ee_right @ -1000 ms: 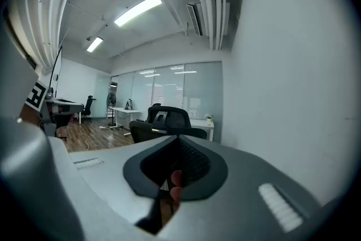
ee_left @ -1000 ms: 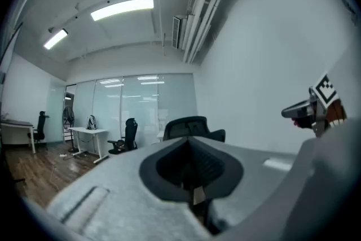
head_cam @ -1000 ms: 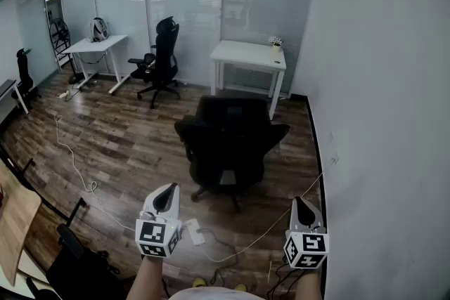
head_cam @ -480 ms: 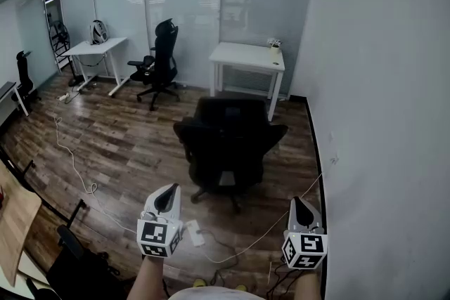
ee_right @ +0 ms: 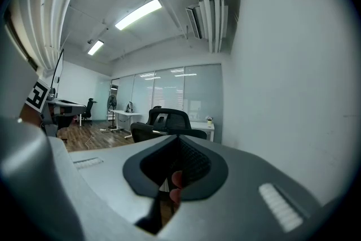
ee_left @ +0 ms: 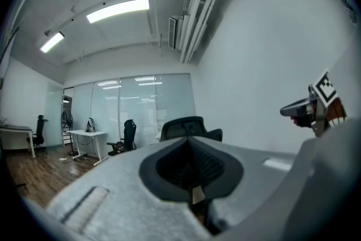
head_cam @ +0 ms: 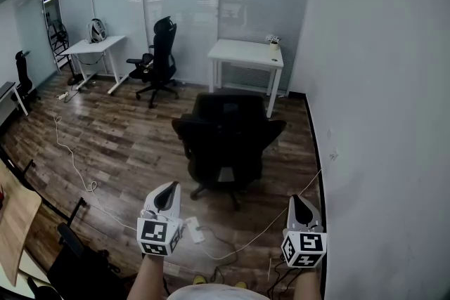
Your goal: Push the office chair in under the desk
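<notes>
A black office chair stands on the wood floor with its back toward me, a short way in front of a small white desk by the glass wall. My left gripper is held low at the lower left, shut and empty, well short of the chair. At the lower right, near the wall, my right gripper is likewise shut with nothing in it. The chair shows ahead in the left gripper view, and the chair with the desk behind it in the right gripper view.
A second black chair and another white desk stand at the back left. White cables and a power strip lie on the floor in front of me. A grey wall runs along the right. A wooden tabletop edge is at left.
The view has crept slightly forward toward the chair; both grippers stay low and shut in much the same place.
</notes>
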Demonstrator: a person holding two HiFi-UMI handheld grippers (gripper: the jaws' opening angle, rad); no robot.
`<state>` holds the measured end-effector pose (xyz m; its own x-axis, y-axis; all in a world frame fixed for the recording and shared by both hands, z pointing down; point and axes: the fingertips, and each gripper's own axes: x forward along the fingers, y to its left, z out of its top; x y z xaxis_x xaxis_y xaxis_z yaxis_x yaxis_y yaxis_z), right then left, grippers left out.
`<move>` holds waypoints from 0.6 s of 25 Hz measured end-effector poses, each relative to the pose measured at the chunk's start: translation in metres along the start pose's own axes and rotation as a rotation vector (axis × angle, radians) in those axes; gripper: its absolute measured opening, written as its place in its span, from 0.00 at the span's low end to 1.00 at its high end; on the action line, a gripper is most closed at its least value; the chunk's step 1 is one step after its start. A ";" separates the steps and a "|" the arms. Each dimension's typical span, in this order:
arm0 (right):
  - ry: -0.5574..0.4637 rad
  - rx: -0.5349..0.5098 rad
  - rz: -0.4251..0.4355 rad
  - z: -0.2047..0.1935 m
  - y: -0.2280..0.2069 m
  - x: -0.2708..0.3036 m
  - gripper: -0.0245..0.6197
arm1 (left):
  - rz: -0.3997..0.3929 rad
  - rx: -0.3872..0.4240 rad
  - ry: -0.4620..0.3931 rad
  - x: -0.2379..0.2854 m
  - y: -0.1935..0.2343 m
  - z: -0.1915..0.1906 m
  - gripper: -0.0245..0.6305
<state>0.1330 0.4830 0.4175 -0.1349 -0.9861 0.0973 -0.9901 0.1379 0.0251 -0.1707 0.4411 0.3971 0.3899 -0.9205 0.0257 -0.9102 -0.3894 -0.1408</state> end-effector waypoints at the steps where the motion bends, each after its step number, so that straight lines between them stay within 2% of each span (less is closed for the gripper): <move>1: -0.001 -0.002 0.000 0.000 0.000 -0.001 0.04 | 0.001 0.001 0.000 0.000 0.000 0.001 0.04; 4: -0.006 -0.003 0.007 -0.001 0.000 0.000 0.05 | -0.001 0.003 0.001 0.001 -0.002 0.001 0.05; 6: -0.008 -0.001 0.017 -0.001 0.000 0.000 0.06 | -0.002 0.005 0.004 0.001 -0.003 0.000 0.10; 10: -0.013 0.005 0.030 -0.002 0.000 0.001 0.14 | -0.007 0.008 0.005 0.000 -0.005 -0.002 0.13; 15: -0.012 0.008 0.048 -0.004 -0.001 0.002 0.16 | -0.008 0.010 0.011 0.001 -0.010 -0.002 0.15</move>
<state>0.1336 0.4813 0.4219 -0.1822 -0.9794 0.0865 -0.9828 0.1840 0.0127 -0.1611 0.4437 0.4002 0.3954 -0.9177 0.0379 -0.9057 -0.3964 -0.1501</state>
